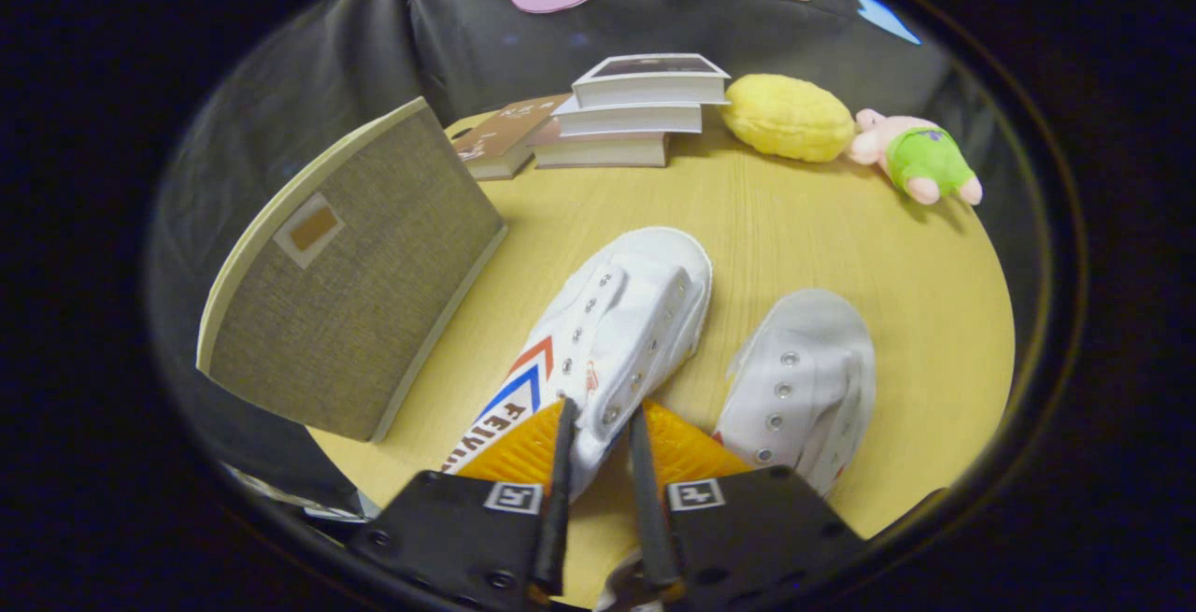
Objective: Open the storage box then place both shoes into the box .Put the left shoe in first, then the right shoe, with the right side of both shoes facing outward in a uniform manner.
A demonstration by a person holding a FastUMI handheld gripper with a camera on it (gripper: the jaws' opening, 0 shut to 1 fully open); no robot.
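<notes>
I hold the gripper [603,425] narrowed, both fingers pinching the left shoe [612,332] at its side wall. Right shoe [804,388] just beside it at 3 o'clock. Box [346,285] at 10 o'clock, lid closed. Books [626,107], yellow plush [788,117], pig toy [920,159] at 12 to 1, on the table [813,229].

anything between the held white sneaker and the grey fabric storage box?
Nothing: in the gripper view, bare yellow wooden tabletop separates the white canvas sneaker from the grey fabric storage box. The gripper is shut on that sneaker's side wall.
</notes>
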